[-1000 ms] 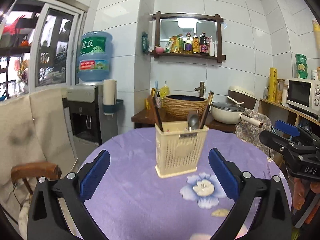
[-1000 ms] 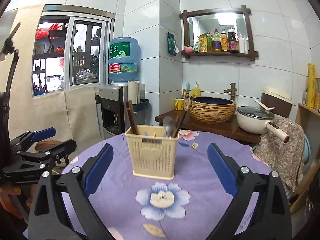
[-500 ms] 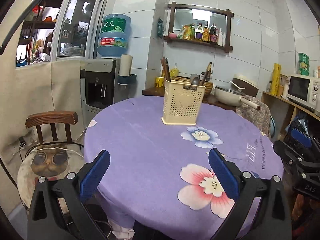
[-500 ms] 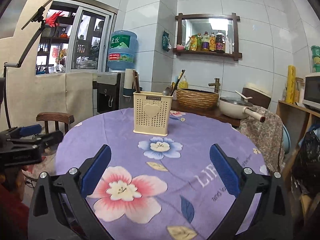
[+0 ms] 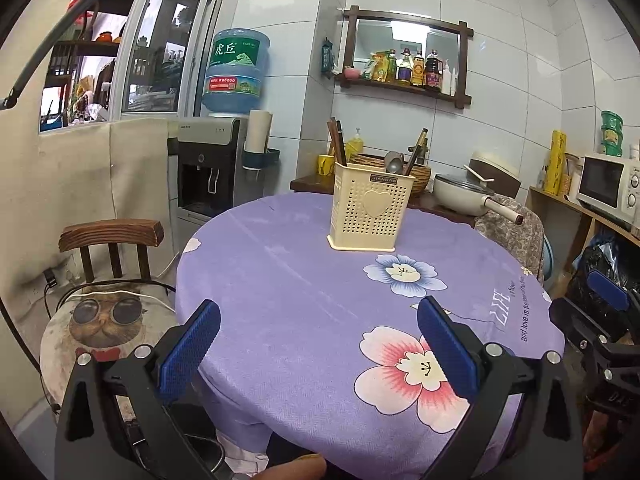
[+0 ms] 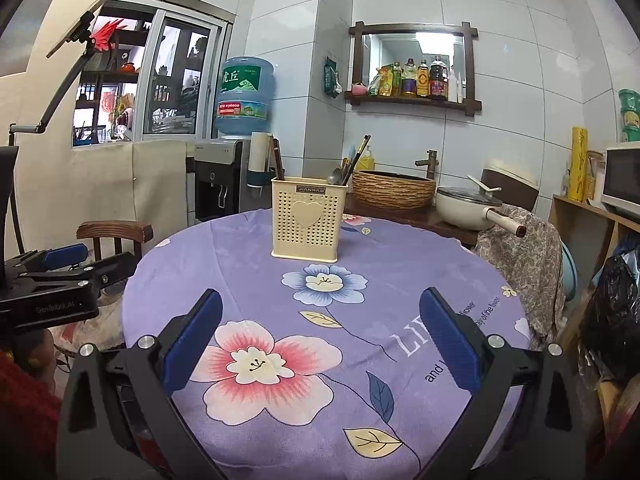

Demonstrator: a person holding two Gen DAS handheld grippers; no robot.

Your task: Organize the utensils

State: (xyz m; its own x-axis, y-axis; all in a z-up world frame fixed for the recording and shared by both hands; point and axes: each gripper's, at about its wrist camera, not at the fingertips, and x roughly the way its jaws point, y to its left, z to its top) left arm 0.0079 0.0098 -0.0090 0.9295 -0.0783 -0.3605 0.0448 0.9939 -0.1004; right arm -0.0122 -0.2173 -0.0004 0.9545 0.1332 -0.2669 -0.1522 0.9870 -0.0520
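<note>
**Left wrist and right wrist views: both grippers empty, holder standing on table**

Left wrist view: left gripper (image 5: 318, 342) with jaws spread wide, nothing between the blue pads (image 5: 188, 350). Cream utensil holder (image 5: 370, 214) stands upright on the purple floral tablecloth (image 5: 304, 280), at 12 o'clock from the gripper, well apart. Chopsticks (image 5: 337, 142) stick up at its left side; a spoon (image 5: 394, 162) and more sticks lean at its right.

Right wrist view: right gripper (image 6: 320, 336) likewise spread wide and empty, above the near table edge. Holder at 12 o'clock, far side of table. Wooden chair (image 6: 116, 234) at 10 o'clock.
</note>
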